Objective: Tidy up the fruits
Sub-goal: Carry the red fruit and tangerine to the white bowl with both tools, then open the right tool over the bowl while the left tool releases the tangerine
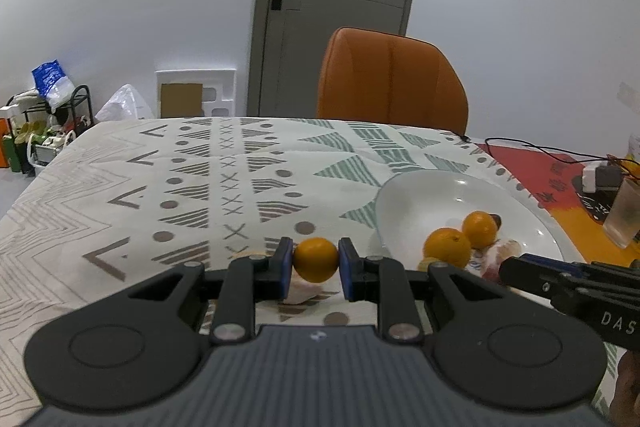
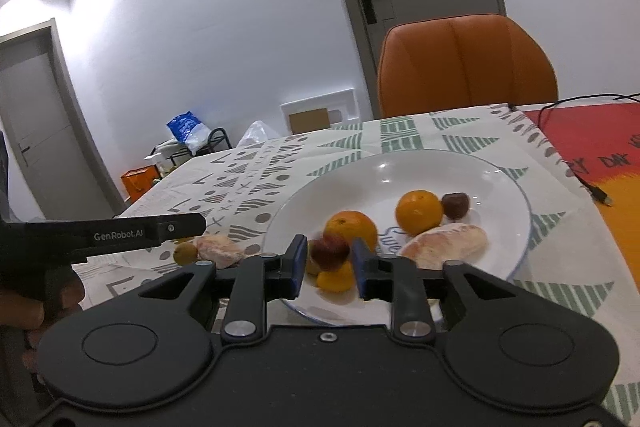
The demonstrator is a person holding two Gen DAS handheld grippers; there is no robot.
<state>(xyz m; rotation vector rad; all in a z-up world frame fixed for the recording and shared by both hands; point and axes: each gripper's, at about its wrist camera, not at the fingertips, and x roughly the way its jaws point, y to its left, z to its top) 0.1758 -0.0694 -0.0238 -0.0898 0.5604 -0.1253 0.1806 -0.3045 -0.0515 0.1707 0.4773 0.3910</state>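
My left gripper (image 1: 316,269) is shut on a small orange (image 1: 316,259), held just above the patterned tablecloth, left of the white plate (image 1: 420,195). A peeled pinkish fruit piece (image 1: 300,293) lies on the cloth under it. The plate (image 2: 400,171) holds two oranges (image 2: 419,211) (image 2: 352,227), a dark round fruit (image 2: 455,205), a peeled pinkish segment (image 2: 444,245), a reddish fruit (image 2: 330,253) and a small orange piece (image 2: 335,281). My right gripper (image 2: 329,271) is open over the plate's near edge, its jaws on either side of the reddish fruit.
An orange chair (image 1: 392,83) stands behind the table's far edge. A small yellow-green fruit (image 2: 185,253) and the peeled piece (image 2: 220,251) lie on the cloth left of the plate. A cup (image 1: 624,215), cables and a red mat (image 1: 540,171) are at the right.
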